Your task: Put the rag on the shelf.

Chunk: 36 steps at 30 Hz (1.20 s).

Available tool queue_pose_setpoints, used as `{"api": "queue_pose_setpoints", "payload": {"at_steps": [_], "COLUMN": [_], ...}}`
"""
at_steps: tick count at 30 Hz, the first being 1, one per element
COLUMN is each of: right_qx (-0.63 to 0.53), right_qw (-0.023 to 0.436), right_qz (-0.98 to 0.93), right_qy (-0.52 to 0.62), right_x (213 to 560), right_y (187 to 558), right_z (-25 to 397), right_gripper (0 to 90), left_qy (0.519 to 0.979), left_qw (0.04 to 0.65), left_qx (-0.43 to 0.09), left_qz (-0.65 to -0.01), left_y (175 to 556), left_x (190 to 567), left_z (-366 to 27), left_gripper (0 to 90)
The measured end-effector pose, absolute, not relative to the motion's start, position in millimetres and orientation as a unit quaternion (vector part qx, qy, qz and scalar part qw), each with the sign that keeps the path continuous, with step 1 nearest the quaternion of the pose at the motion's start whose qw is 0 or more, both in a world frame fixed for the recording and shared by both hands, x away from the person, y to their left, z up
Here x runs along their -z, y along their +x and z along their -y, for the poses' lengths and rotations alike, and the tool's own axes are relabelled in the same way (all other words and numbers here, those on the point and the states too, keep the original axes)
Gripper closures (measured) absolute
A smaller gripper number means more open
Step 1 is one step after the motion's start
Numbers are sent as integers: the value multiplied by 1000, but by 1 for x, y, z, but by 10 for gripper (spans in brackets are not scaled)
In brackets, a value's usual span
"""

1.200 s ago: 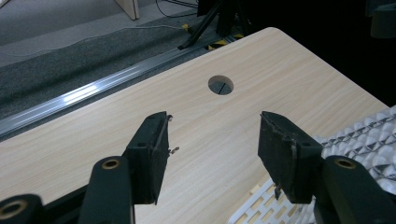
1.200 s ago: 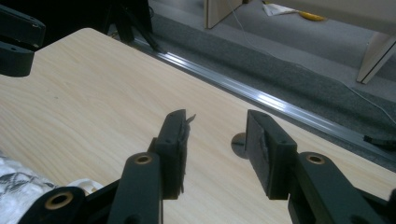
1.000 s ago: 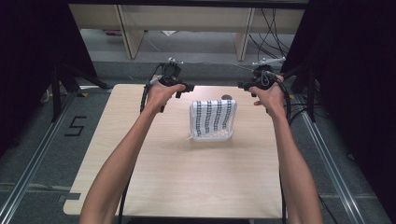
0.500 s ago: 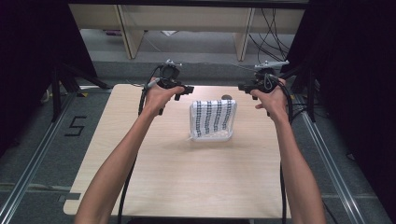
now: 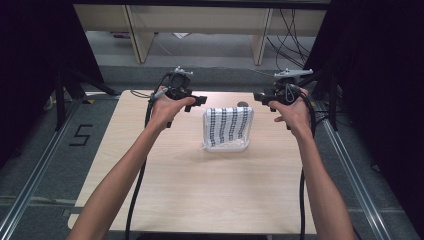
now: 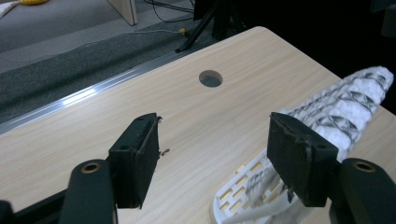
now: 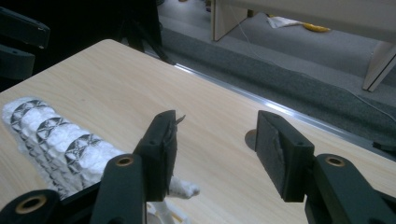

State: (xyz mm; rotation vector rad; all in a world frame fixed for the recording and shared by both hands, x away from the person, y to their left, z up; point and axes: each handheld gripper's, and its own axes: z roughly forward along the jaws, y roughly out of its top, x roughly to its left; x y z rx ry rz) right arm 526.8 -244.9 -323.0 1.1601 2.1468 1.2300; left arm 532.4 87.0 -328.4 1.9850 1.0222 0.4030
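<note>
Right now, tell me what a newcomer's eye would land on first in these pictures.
First, the black-and-white patterned cloth draped over a white slotted basket in the middle of the wooden table. Next, the two black grippers held up at the far edge, the left gripper and the right gripper, one on each side of the cloth, jaws open and pointing inward. A round hole in the tabletop lies just beyond the cloth.

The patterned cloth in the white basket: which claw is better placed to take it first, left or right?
Probably the left claw. Both are open, empty and beside the white basket. In its own view the left claw looks down over the basket rim with the patterned cloth just past one jaw; the right claw points beyond the cloth.
</note>
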Motion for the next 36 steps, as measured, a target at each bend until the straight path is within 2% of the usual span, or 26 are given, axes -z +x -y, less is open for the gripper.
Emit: {"api": "queue_pose_setpoints", "payload": {"at_steps": [2,23,36], "right_qx": [-439,-476,-484], "right_qw": [218,212,202], "right_qz": [-770,-773,-776], "right_qy": [409,362,349], "right_x": [322,320,341], "right_y": [524,461,430], "right_z": [245,229,221], "right_gripper": [485,394,356], "left_qy": [793,790,783], "left_qw": [424,470,488], "left_qx": [-164,-140,-133], "left_qz": [-406,-368,-362], "left_y": [527,465,432], "left_x": [329,345,366], "left_z": [-88,-113,-129], "left_gripper": [327,280,273]}}
